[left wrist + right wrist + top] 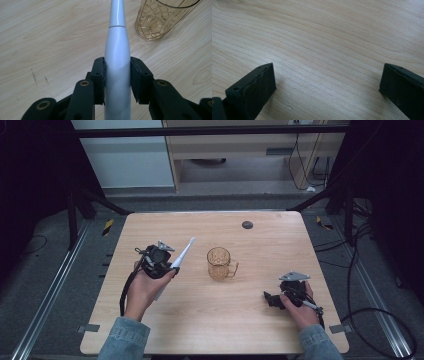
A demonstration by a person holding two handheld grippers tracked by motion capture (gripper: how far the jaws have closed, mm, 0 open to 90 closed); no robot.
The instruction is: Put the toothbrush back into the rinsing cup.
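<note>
My left gripper (170, 266) is shut on a white electric toothbrush (181, 258), which slants up and to the right toward the cup. Seen from the left gripper view, the toothbrush (117, 65) runs straight up between the two black pads (98, 75), its neck pointing past the cup's base. An amber patterned glass cup (219, 264) with a handle stands upright at the table's middle; its lower wall (160, 17) shows just right of the brush neck. My right gripper (270, 299) rests low near the table's right front, jaws wide apart over bare wood (327, 72).
The wooden table (210, 320) has a small dark round disc (247, 224) near its far edge. Black frame struts and cables stand on the floor around the table.
</note>
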